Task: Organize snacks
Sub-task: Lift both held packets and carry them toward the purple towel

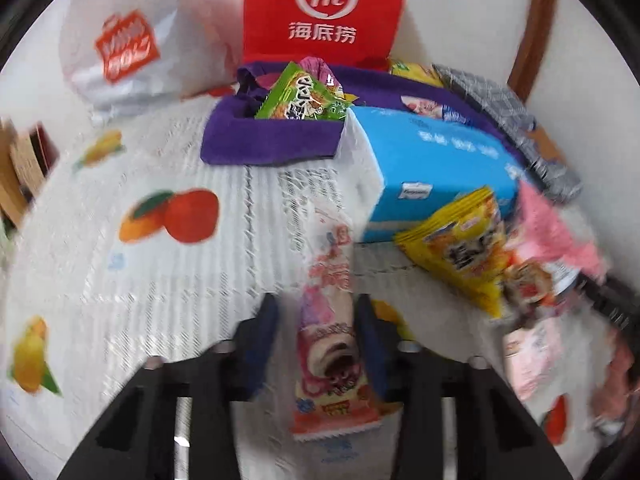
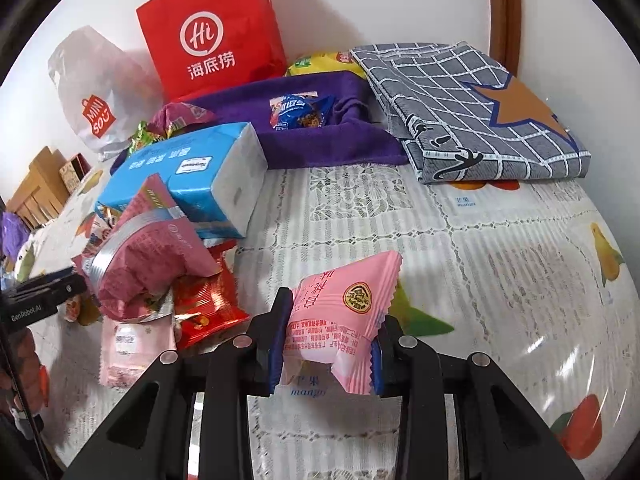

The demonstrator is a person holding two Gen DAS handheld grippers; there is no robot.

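The long pink-and-white plastic snack packet printed with a chocolate roll (image 1: 330, 332) lies lengthwise between the two fingers of the left gripper (image 1: 318, 344), whose blue pads stand close against both of its sides; the picture is blurred, so whether they press on it cannot be told. The right gripper (image 2: 328, 344) is clamped on a pink pillow-shaped snack packet with a gold round seal (image 2: 344, 316), held just above the white lace-patterned desk cover printed with fruit (image 2: 480, 264). To the left of that packet, in the right wrist view, a loose heap of snacks rests on the desk: a crumpled dark-pink foil bag (image 2: 148, 264), a red foil packet (image 2: 208, 304) and a flat pale-pink packet (image 2: 128, 344). A yellow snack bag (image 1: 464, 256) leans against the near end of a light-blue rectangular tissue pack (image 2: 192, 176), which lies beside the heap. Behind the tissue pack stands a purple fabric storage basket (image 2: 320, 144) holding a blue snack packet (image 2: 302, 112) in one compartment and a green snack packet (image 1: 300, 96) in another. A folded grey checked cloth with an orange star (image 2: 472, 116) lies just right of the basket. A red paper carrier bag with a white logo (image 2: 212, 36) and a white plastic shopping bag (image 2: 92, 96) stand against the wall behind.
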